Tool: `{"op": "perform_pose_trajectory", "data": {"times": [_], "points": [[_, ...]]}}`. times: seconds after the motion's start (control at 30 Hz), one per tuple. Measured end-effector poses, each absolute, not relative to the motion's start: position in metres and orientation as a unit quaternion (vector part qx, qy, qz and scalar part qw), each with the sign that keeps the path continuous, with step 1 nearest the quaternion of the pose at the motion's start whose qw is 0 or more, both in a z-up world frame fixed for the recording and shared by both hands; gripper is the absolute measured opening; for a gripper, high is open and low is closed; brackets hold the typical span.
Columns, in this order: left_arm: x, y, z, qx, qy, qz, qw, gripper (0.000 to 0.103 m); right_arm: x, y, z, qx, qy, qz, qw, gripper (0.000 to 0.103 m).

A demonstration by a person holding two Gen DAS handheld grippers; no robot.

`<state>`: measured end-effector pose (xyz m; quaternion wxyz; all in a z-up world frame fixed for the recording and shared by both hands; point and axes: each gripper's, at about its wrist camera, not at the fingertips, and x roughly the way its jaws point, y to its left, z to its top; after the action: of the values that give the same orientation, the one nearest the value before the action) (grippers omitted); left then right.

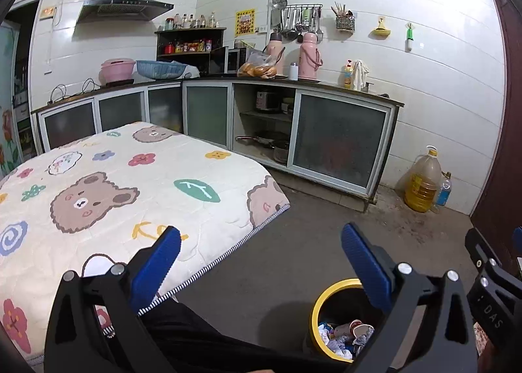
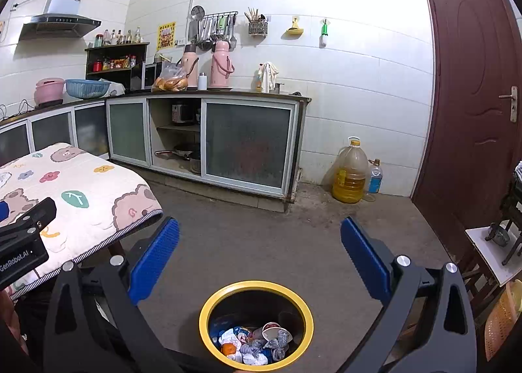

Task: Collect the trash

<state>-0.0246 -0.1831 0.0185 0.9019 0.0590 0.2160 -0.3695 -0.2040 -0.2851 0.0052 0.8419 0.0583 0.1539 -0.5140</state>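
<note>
Standing upright on the floor with mouth up: yellow-rimmed bin point(image 2: 256, 324), right under the right gripper point(image 2: 260, 262), trash point(image 2: 257, 342) piled inside, cup on its side. Both jaws wide apart, gripping nothing, same for the left gripper point(image 1: 261, 263). Bin's near rim cut off, half-hidden in left view; table point(image 1: 137, 196) beside it.

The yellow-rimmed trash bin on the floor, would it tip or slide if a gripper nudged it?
The bin looks slim and upright, so a nudge near the rim might tip it. The paper trash inside seems light, so it would likely slide easily.
</note>
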Motion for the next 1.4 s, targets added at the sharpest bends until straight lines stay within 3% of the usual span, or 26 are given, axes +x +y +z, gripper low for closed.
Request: {"op": "perform_pose_trajectory", "data": {"times": [1.4], "points": [[-0.0297, -0.1897, 0.0138, 0.057, 0.227, -0.377, 0.896, 0.095, -0.1963, -0.2909, -0.0017, 0.061, 0.17, -0.505, 0.844, 0.095]]}}
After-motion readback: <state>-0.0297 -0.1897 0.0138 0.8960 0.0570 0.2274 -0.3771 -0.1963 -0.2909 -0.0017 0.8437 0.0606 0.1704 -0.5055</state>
